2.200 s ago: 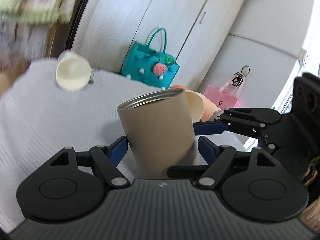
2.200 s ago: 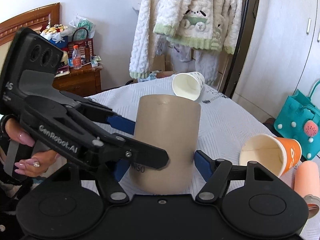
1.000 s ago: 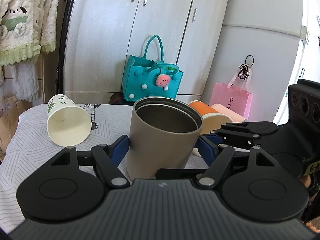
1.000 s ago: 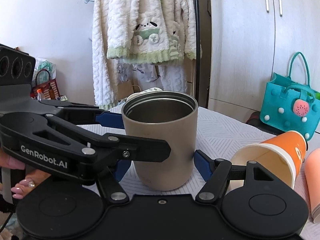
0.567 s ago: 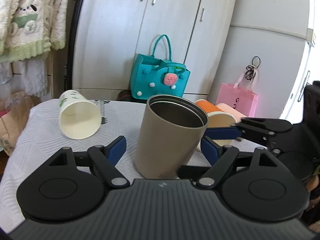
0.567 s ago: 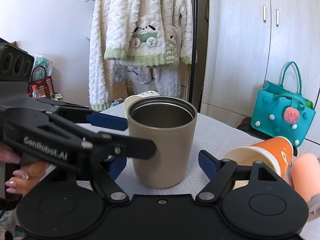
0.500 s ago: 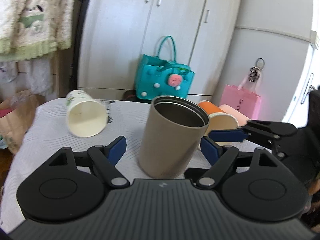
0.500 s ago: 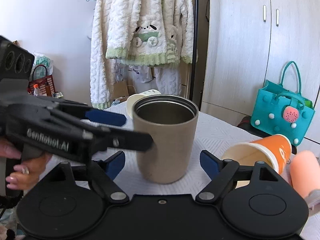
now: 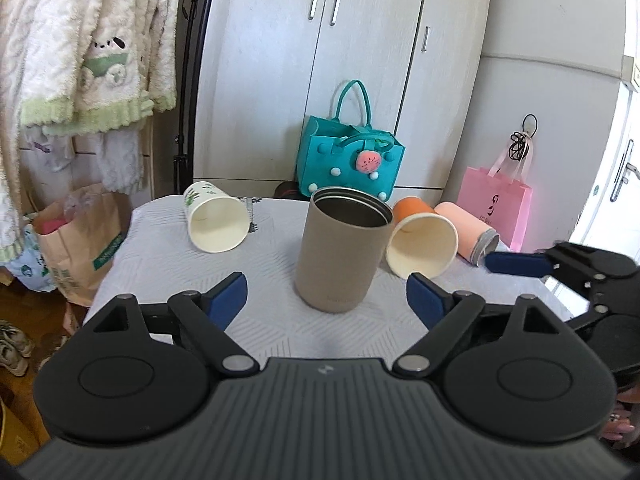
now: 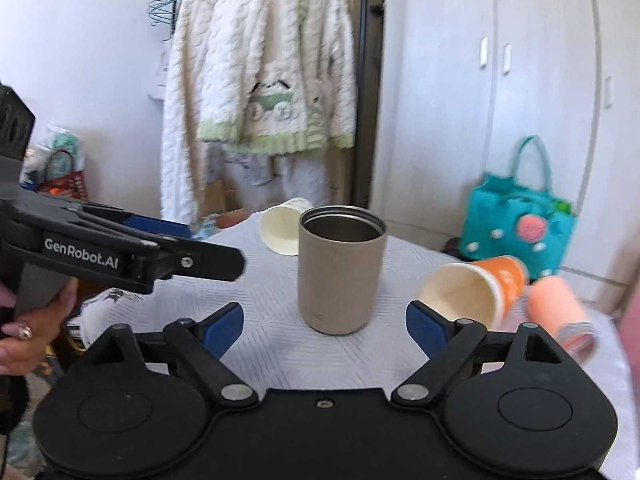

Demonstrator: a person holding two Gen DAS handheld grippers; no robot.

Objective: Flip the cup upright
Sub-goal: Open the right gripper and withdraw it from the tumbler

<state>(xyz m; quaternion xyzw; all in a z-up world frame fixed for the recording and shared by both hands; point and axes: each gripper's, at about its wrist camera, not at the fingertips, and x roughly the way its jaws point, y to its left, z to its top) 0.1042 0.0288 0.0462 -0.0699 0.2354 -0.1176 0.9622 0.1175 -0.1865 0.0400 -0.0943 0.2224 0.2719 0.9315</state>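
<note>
Standing upright on the white patterned tablecloth (image 9: 256,276), the tan metal cup (image 9: 341,250) shows its open mouth in the left wrist view, its steel inside visible. The left gripper (image 9: 325,299) sits near it with its blue-padded fingers (image 9: 227,295) spread wide to either side, touching nothing; the cup stands just beyond and between them, apart from both pads. Far left on the cloth lies a white paper cup (image 9: 214,222) on its side, mouth toward the camera. Just right of the tan cup lies an orange paper cup (image 9: 423,237), also on its side, and beside that a peach-coloured tumbler (image 9: 466,233). At the right edge the right gripper (image 9: 568,270) comes into view, one blue pad showing. Behind the table stand a teal bag (image 9: 349,162), a pink bag (image 9: 498,204), and white cupboards (image 9: 344,56); a fluffy cream garment (image 9: 80,52) hangs at the left.

In the right wrist view the tan metal cup (image 10: 341,268) again stands upright, mid-table, just beyond the right gripper (image 10: 325,326), whose jaws are released and wide, holding nothing. The left gripper (image 10: 120,248) reaches in from the left, held by a hand (image 10: 32,324), clear of the cup. The white paper cup (image 10: 282,227) lies behind the tan cup, the orange paper cup (image 10: 474,286) to its right, and the peach-coloured tumbler (image 10: 560,308) further right, blurred.
</note>
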